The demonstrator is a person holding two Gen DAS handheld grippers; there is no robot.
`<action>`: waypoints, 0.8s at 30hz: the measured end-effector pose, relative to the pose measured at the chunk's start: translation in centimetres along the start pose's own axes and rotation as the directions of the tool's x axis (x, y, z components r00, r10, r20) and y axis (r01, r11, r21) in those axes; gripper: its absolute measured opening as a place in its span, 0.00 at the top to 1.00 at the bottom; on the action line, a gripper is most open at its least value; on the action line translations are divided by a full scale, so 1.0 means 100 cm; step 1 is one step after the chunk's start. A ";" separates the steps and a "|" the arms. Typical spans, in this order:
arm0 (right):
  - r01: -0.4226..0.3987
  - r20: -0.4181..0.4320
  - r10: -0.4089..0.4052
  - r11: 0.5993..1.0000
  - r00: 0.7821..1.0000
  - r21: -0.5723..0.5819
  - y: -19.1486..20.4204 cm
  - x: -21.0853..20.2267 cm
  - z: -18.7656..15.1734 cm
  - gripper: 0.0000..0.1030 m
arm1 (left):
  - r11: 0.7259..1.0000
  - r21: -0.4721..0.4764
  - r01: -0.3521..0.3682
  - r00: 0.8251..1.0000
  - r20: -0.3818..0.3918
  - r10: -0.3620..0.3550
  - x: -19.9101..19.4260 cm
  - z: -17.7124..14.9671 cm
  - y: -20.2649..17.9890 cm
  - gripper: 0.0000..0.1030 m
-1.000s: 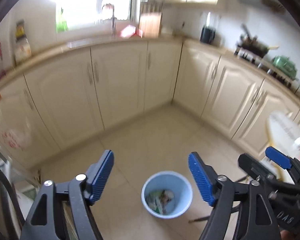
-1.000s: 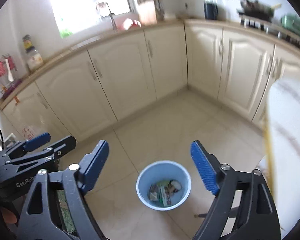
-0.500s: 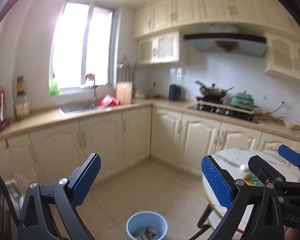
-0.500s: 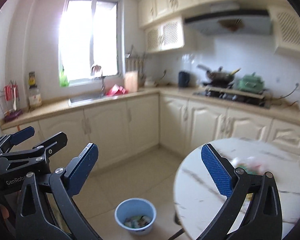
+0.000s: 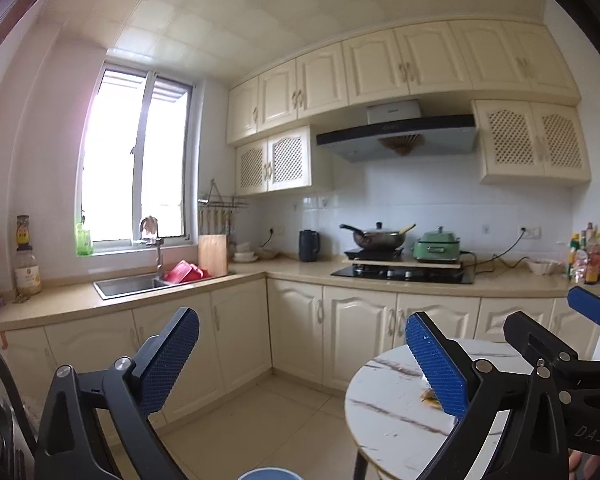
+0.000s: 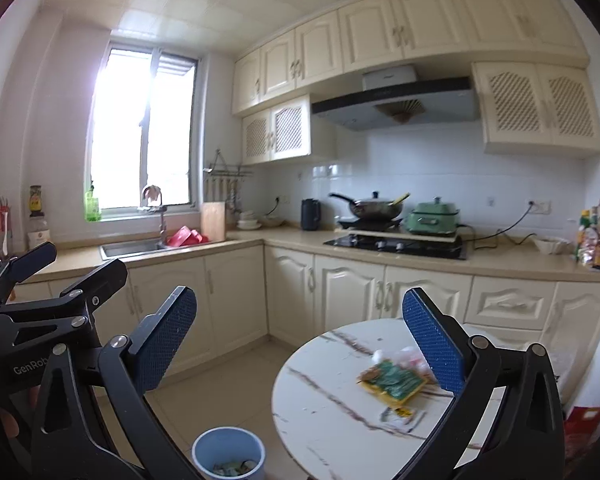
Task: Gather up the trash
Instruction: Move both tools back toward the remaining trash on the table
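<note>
My left gripper (image 5: 300, 320) is open and empty, held level and facing the kitchen counters. My right gripper (image 6: 300, 296) is also open and empty, beside it on the right. A round white marble table (image 6: 320, 400) stands low on the right. On it lie a green and yellow wrapper (image 6: 392, 380), a small white and yellow sachet (image 6: 402, 414) and a crumpled clear plastic piece (image 6: 404, 356), partly behind my right finger. A light blue bin (image 6: 229, 456) with trash inside stands on the floor left of the table. Only the bin's rim (image 5: 268, 474) shows in the left wrist view.
Cream cabinets run along the L-shaped counter (image 6: 284, 242). It carries a sink (image 6: 130, 248), a stove with a wok (image 6: 376, 208), a green pot (image 6: 434, 216) and bottles (image 6: 596, 240). Tiled floor (image 6: 228, 384) lies between cabinets and table.
Both views have swung up from the floor and bin to the counters and table. The bin has slid to the bottom edge. Both grippers' jaws stand wider apart than before.
</note>
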State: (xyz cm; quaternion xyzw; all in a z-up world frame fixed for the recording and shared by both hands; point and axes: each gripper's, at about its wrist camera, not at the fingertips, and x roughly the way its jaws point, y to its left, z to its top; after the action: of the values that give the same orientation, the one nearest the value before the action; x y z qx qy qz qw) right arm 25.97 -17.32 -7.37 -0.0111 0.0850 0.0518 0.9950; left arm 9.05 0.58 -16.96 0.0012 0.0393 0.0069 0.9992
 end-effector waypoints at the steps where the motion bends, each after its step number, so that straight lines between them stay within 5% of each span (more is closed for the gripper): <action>1: 0.008 0.004 -0.008 1.000 1.000 -0.001 -0.004 -0.003 0.001 0.00 | 1.000 0.003 0.007 1.000 0.006 -0.007 0.002 0.000 -0.003 0.01; 6: 0.055 0.012 -0.055 0.998 0.998 0.002 -0.026 -0.008 0.004 0.00 | 0.998 0.030 0.058 0.998 -0.007 -0.058 0.011 -0.006 -0.018 0.01; 15: 0.154 -0.052 -0.151 0.987 0.987 0.054 -0.088 0.015 -0.004 0.00 | 0.986 0.060 0.154 0.982 -0.118 -0.147 0.089 0.009 -0.032 0.01; 19: 0.207 -0.112 -0.197 0.975 0.974 0.079 -0.125 0.034 -0.018 0.00 | 0.978 0.055 0.201 0.962 -0.201 -0.187 0.130 0.004 -0.043 0.01; 24: 0.261 -0.218 -0.234 0.960 0.947 0.104 -0.176 0.071 -0.045 0.00 | 0.962 0.036 0.272 0.914 -0.323 -0.247 0.198 -0.007 -0.067 0.01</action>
State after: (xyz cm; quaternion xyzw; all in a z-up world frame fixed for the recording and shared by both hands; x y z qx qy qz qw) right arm 34.05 -34.19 -12.82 0.0387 0.1876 -0.0810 0.9781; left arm 28.82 -5.84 -19.24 0.0349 0.1984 -0.1273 0.9712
